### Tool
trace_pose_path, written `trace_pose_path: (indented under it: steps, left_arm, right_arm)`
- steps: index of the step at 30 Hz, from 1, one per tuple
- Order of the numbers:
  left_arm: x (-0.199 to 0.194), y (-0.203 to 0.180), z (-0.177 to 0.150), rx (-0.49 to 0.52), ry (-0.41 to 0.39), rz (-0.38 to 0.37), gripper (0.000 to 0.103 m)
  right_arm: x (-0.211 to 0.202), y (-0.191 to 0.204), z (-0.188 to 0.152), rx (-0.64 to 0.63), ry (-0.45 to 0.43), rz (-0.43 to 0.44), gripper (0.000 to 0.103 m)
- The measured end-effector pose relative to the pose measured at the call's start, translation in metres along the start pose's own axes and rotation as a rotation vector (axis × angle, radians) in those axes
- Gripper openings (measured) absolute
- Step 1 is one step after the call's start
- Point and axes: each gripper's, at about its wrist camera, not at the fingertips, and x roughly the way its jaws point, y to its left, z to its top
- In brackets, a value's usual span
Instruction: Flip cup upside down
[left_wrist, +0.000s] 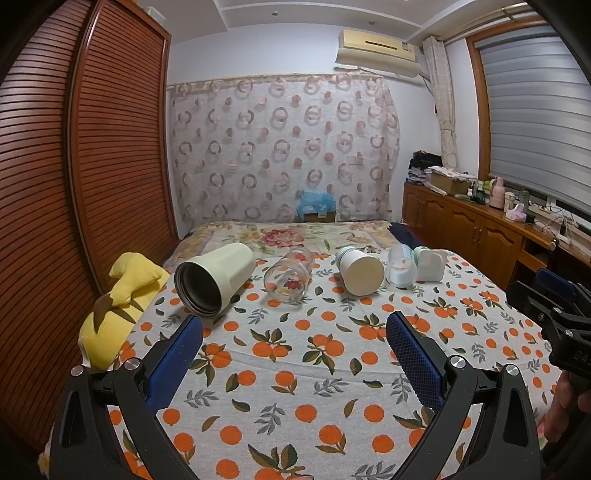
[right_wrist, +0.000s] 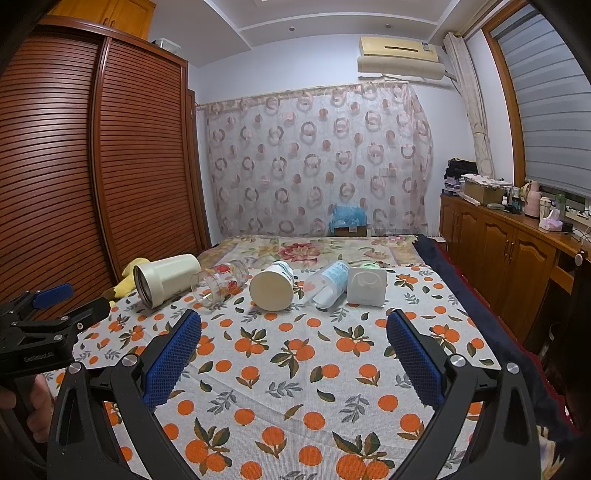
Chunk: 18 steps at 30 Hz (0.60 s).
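Several cups lie on their sides in a row across the bed. From the left: a cream tumbler (left_wrist: 216, 278) (right_wrist: 166, 278) with its dark mouth toward me, a clear glass (left_wrist: 290, 273) (right_wrist: 219, 282) with a red print, a white cup (left_wrist: 360, 269) (right_wrist: 271, 284) with its base toward me, a clear plastic cup (left_wrist: 400, 266) (right_wrist: 327, 282), and a white square-based cup (left_wrist: 430, 264) (right_wrist: 367, 284). My left gripper (left_wrist: 293, 332) is open and empty, short of the row. My right gripper (right_wrist: 293, 330) is open and empty, also short of it.
The bed has an orange-print sheet (left_wrist: 295, 369) (right_wrist: 295, 369). A yellow plush toy (left_wrist: 118, 306) lies at the bed's left edge by the slatted wardrobe (left_wrist: 74, 184). A wooden cabinet (right_wrist: 509, 254) runs along the right. Each gripper shows at the edge of the other's view.
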Motion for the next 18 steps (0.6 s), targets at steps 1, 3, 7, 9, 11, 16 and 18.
trace_pose_path:
  steps: [1, 3, 7, 9, 11, 16, 18]
  left_arm:
    - [0.0, 0.0, 0.0, 0.0, 0.0, 0.001, 0.096]
    - [0.0005, 0.0, 0.0, 0.0, 0.002, 0.001, 0.096]
    - [-0.0001, -0.0002, 0.0, 0.001, 0.0, 0.001, 0.096]
    - [-0.0002, -0.0001, -0.0001, 0.002, -0.001, 0.0, 0.096]
    - [0.0, 0.0001, -0.0001, 0.001, -0.001, 0.001, 0.096]
    - [-0.0021, -0.0031, 0.0005, 0.001, -0.005, 0.0, 0.096]
    - [-0.0022, -0.0033, 0.0006, 0.001, -0.005, 0.0, 0.096]
  right_arm:
    - [0.0, 0.0, 0.0, 0.0, 0.0, 0.0, 0.101]
    - [0.0002, -0.0001, 0.0, 0.0, 0.001, 0.0, 0.101]
    - [0.0006, -0.0002, -0.0004, 0.002, 0.001, 0.001, 0.101]
    - [0.0007, -0.0001, -0.0005, 0.001, 0.001, 0.0, 0.101]
    - [0.0009, -0.0002, -0.0006, 0.001, 0.002, 0.001, 0.101]
    - [0.0005, -0.0003, 0.0003, 0.002, 0.002, 0.0, 0.101]
    - [0.0006, -0.0004, 0.0001, 0.002, 0.001, 0.0, 0.101]
